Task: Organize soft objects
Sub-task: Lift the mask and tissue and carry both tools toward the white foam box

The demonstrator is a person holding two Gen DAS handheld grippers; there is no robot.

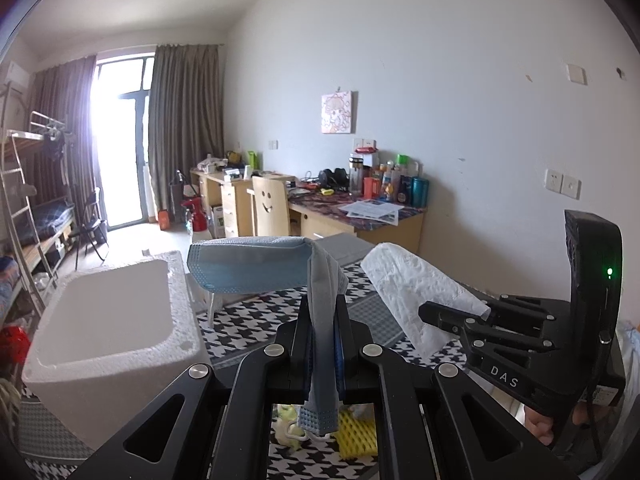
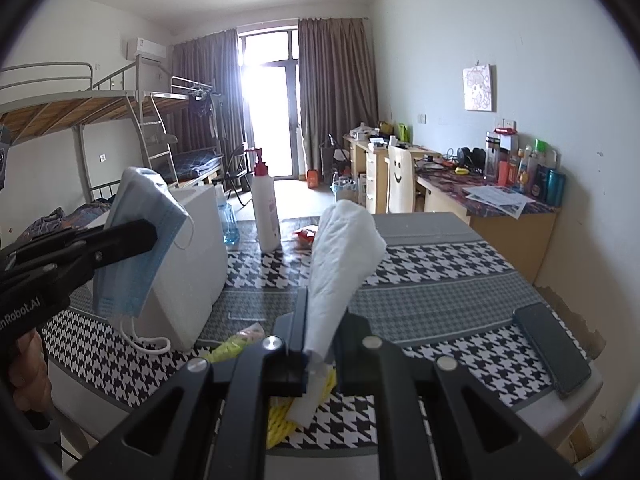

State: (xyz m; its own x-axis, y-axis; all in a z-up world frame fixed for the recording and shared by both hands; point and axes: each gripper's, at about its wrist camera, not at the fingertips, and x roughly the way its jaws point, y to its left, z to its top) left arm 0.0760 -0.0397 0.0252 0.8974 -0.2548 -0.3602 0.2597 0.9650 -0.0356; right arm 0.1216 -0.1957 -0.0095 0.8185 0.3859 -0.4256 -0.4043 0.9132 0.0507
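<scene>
Above the houndstooth table (image 2: 440, 272), the left gripper (image 1: 323, 344) clamps a blue face mask (image 1: 248, 270); beside it, the right gripper (image 2: 318, 354) pinches a white tissue (image 2: 344, 248).

Both wrist views face window (image 1: 120, 136), close above houndstooth table (image 2: 440, 280); shared: foam box (image 1: 112, 320), desk (image 2: 500, 208).
</scene>
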